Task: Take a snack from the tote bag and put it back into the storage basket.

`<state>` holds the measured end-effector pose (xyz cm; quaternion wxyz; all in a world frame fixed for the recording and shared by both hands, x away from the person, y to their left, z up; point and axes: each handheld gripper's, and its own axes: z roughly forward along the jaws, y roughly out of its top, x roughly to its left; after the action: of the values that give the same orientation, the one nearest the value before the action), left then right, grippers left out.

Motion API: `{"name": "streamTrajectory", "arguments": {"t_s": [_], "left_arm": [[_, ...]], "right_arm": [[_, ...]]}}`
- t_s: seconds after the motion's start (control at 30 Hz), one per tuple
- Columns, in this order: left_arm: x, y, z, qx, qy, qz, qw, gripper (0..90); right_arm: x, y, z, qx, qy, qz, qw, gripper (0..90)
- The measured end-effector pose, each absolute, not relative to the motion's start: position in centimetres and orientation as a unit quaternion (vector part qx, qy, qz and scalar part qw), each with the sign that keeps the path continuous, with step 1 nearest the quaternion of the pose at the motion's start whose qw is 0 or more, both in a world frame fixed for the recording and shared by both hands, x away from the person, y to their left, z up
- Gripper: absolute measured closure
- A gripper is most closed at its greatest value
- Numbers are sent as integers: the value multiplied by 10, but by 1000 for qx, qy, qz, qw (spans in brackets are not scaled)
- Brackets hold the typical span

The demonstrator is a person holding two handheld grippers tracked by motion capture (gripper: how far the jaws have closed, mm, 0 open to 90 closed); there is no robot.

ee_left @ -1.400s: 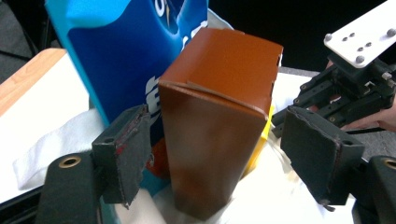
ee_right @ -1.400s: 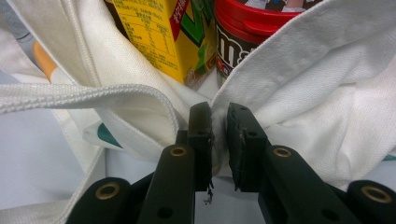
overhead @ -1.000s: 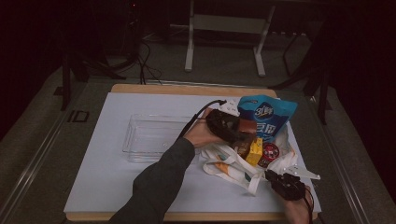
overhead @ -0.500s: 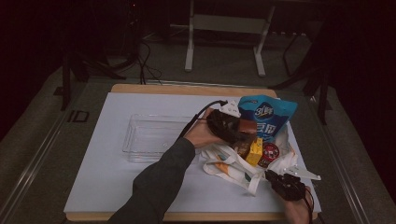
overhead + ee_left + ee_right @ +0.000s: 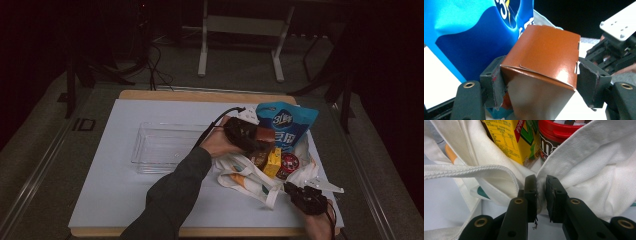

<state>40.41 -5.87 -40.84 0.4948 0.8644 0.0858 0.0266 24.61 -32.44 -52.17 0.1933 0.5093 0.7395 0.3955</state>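
High view: the left claw (image 5: pixel 256 142) is reaching into the white cloth bag (image 5: pixel 245 175) on the table (image 5: pixel 115 200). Left gripper view: its pads are pinching a glossy brown carton (image 5: pixel 544 57), a slick blue pouch (image 5: pixel 469 37) probably just behind. Right gripper view: the right claw (image 5: pixel 541 192) is pinching woven bag fabric.

brown box (image 5: pixel 544 62) base hidden, blue bag (image 5: pixel 471 32) cut off

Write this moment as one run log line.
left gripper: shut on brown box | right gripper: shut on white bag | clear tray: empty
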Motion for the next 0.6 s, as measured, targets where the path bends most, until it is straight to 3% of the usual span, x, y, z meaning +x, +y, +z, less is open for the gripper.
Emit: {"name": "streamTrajectory", "arguments": {"t_s": [0.37,0.6], "left_arm": [[404,-63,-423,815,125,-2,566,318],[402,-69,-422,823,123,11,555,295]], "right_arm": [[246,-325,-522,509,739,396,193,792],[246,-325,-522,509,739,397,193,792]]}}
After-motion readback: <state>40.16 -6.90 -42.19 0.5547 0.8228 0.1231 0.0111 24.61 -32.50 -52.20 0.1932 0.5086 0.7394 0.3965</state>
